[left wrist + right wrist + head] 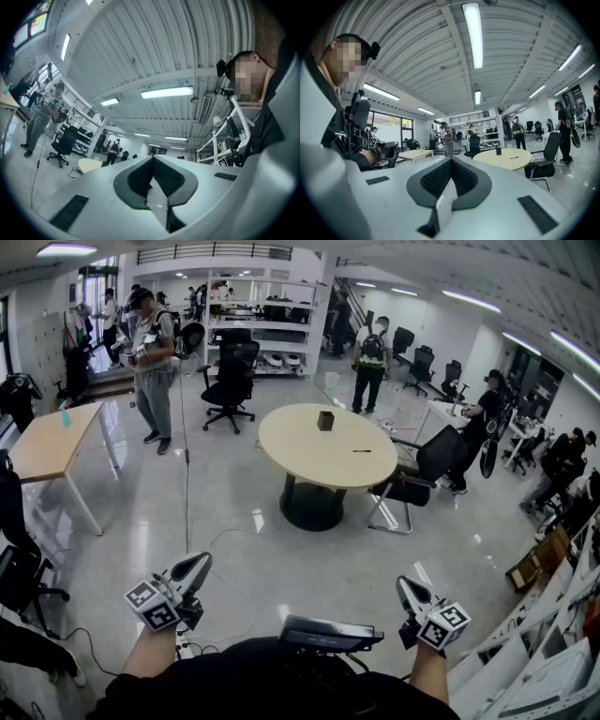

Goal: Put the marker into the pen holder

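Firstly, head view: the left gripper point(200, 562) and the right gripper point(405, 585) were held low and close to the person's body, over the glossy floor point(234, 531) and well apart from the round table point(300, 451). On that table the marker point(362, 451) lay flat near the right-hand edge. The pen holder point(325, 420), a small dark box, stood upright toward the far side, apart from the marker. A black chair point(417, 474) stood just beside the table on the right. Several people stood further back in the room.

Left gripper view: the jaws were pressed together at the tips, with nothing between the pads. The camera pointed up at the ceiling. The round table showed only as a sliver at the left; marker and pen holder could not be made out.

Right gripper view: the jaws likewise met at the tips, with nothing held. Beyond them the round table showed with the pen holder standing on it and the marker lying as a thin dark line to its right, both well away from the jaws.
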The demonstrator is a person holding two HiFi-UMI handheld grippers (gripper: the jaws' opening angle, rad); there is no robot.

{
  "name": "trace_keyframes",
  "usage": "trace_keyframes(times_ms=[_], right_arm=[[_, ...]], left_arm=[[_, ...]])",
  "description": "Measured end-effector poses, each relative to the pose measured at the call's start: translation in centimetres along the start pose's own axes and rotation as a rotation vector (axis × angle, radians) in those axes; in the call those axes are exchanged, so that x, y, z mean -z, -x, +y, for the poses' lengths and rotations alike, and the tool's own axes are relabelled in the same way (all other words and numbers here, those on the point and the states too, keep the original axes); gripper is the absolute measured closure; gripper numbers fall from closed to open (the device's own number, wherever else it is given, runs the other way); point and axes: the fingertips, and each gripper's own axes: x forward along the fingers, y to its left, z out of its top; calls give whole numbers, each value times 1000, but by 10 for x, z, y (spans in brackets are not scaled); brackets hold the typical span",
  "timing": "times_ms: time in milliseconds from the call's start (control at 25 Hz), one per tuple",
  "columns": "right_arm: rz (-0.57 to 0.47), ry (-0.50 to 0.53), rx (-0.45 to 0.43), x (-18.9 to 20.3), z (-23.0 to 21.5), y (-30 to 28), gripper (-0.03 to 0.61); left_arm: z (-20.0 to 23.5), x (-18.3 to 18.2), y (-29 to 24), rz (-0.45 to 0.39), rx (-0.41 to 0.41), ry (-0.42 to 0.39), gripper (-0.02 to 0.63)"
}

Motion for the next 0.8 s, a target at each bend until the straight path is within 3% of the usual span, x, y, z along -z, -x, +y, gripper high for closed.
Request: trace_keyframes(times_ms=[800], right_arm=[[-27, -83, -39, -1, -24, 24, 577]], left_arm=[[-30, 17, -31, 22, 17, 5, 620]])
